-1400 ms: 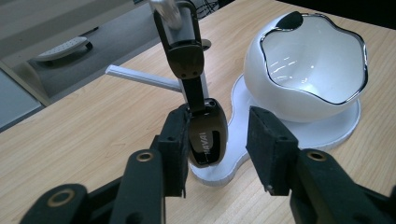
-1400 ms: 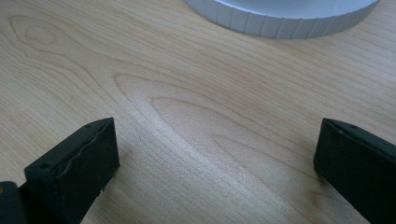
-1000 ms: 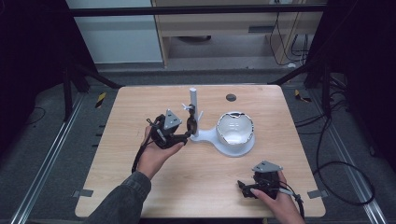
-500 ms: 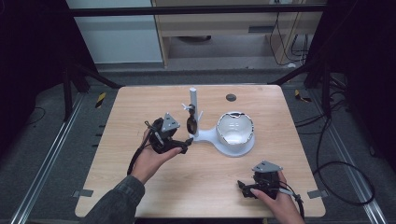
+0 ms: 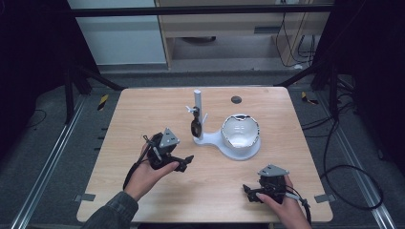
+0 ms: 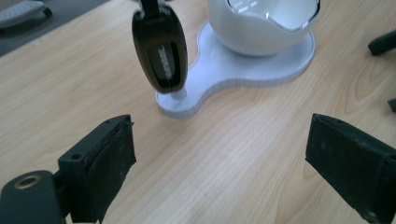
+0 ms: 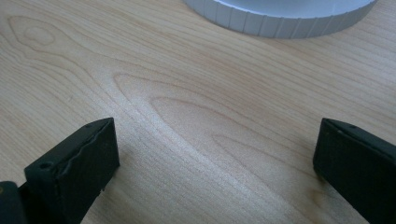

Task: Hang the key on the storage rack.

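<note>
A black key fob (image 5: 195,127) hangs from a hook on the white post (image 5: 197,100) of a white stand (image 5: 210,139). The stand's base also carries a white bowl (image 5: 240,133). My left gripper (image 5: 185,162) is open, a short way in front and left of the stand, pointing at it. In the left gripper view the key fob (image 6: 160,51) hangs above the base (image 6: 224,77), beyond my open left gripper (image 6: 224,163), with nothing between the jaws. My right gripper (image 5: 247,192) rests open near the table's front right. Bare wood lies between the jaws of the right gripper (image 7: 215,163).
The wooden table (image 5: 143,109) has a small dark round hole (image 5: 236,99) near its far edge. In the right gripper view the stand's base edge (image 7: 280,16) shows at the top. Dark frame posts and cables surround the table on the floor.
My left gripper has drawn back from the stand toward the near edge of the table, jaws open. The key fob stays hanging on the post. The right gripper has not moved.
</note>
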